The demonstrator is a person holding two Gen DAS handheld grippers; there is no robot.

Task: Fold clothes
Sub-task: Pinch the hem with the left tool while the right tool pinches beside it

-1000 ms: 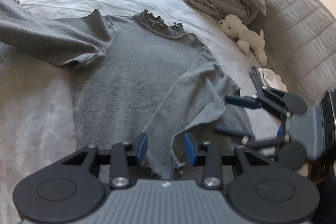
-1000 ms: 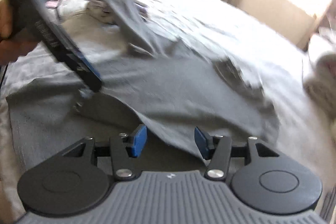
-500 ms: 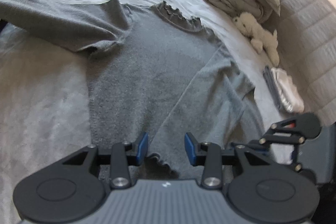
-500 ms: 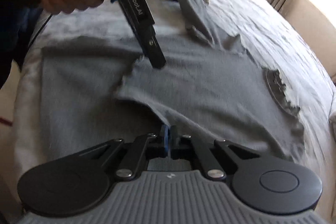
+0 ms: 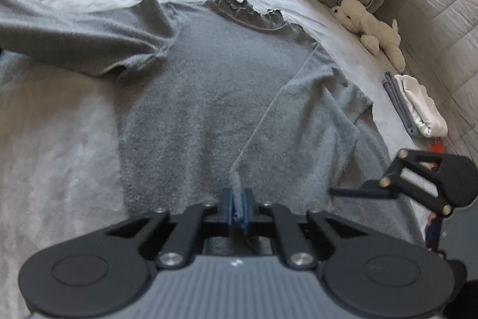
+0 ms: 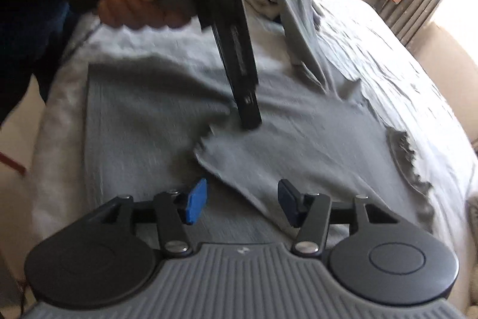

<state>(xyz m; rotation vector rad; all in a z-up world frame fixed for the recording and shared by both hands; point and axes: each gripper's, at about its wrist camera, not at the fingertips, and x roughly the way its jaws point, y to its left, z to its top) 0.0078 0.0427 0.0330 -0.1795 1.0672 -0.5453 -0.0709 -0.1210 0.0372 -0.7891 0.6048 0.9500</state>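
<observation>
Sweater (image 5: 209, 109) is lying flat on the bed (image 5: 59, 139), its folded-in sleeve (image 5: 298, 124) running straight out ahead of the left gripper (image 5: 238, 207), whose jaws are closing tight on that sleeve's cuff edge. The right gripper (image 6: 239, 204) is hovering with its jaws spread wide and gripping nothing, the sleeve fold lying just ahead between them. Farther off, the other sleeve (image 5: 74, 41) is stretching away to the left. I judge the thin pinch could be slipping free under any pull, or dragging the body out of line. Lettering on the left gripper's side is blurring beyond reading.
</observation>
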